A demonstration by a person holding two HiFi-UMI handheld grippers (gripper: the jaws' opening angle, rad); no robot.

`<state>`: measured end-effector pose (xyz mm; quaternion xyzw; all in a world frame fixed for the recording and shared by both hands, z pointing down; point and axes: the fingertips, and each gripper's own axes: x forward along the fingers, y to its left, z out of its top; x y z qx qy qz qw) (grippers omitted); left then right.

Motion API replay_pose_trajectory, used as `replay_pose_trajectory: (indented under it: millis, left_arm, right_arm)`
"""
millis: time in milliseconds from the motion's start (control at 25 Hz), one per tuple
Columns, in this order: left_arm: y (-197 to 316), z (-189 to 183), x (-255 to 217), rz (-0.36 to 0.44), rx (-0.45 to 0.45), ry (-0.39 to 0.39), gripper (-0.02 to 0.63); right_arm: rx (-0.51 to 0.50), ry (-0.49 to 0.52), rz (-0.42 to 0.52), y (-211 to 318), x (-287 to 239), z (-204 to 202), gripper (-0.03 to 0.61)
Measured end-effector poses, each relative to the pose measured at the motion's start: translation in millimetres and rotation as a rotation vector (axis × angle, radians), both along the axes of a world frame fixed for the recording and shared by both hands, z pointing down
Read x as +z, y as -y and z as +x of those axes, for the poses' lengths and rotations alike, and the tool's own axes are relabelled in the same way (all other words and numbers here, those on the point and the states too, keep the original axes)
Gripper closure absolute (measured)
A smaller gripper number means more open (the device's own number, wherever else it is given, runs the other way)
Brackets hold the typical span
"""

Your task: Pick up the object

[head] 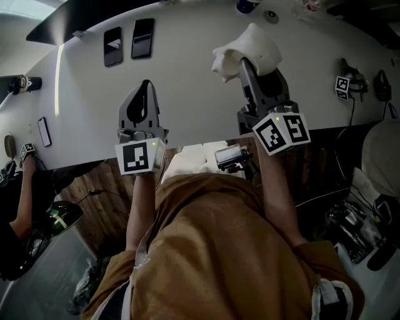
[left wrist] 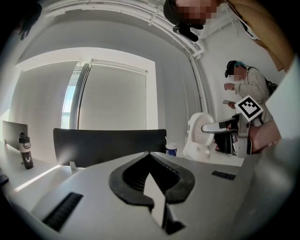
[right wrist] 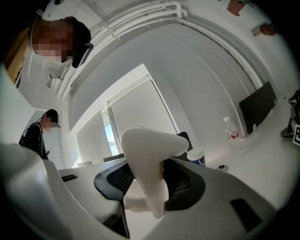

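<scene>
Right gripper view is showing the right gripper (right wrist: 149, 185) clamping its jaws on the white object (right wrist: 147, 150), which is sticking up between the pads and seemingly hanging clear of the white table (head: 187, 81), so the pick-up is looking done. The left gripper (left wrist: 151, 176) is hovering to its left with jaws together and empty, probably keeping out of the way, while two phones (head: 128, 40) are lying farther back on the table.

In the head view the white object (head: 256, 45) hides the right gripper (head: 255, 62) at its tips; at nine o'clock the left edge cuts off a seated person (head: 19, 209); at twelve o'clock a blue cup (head: 247, 5) is cropped
</scene>
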<state>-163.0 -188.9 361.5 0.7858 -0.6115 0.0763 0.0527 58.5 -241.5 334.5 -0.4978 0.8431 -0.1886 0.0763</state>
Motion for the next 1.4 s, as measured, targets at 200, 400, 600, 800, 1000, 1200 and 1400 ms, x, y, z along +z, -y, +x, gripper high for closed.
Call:
replay_pose_trajectory:
  millis: [200,400,600,800,1000,1200,1400]
  left_arm:
    - [2.2,-1.2,-0.1,0.000,-0.007,0.001,0.618]
    - [3.9,1.3,-0.3,0.004,-0.002,-0.001,0.618]
    - [4.7,4.3,-1.3,0.005,0.001,-0.001,0.618]
    - [5.8,6.4,-2.0,0.009,0.005,-0.003,0.618]
    - [6.6,8.4,-3.0,0.012,0.007,-0.001,0.618]
    - [5.1,8.6,-3.2,0.011,0.000,-0.008,0.618]
    - [3.5,6.9,-8.0,0.019,-0.006,-0.012,0.618]
  right_arm:
    - [0.017,-0.086,0.063,1.1,-8.4,0.2,0.385]
    - [0.012,-0.113,0.102,-1.2,-14.6,-4.7,0.385]
    - [0.006,-0.128,0.152,-3.2,-25.8,-6.4,0.385]
    - [0.005,-0.189,0.200,-4.8,-35.5,-9.9,0.385]
    - [-0.014,-0.222,0.228,-6.1,-42.5,-14.0,0.385]
    - [-0.020,-0.232,0.253,-9.3,-48.4,-15.5,0.385]
    - [-0.030,-0.257,0.283,-14.2,-57.4,-19.9,0.385]
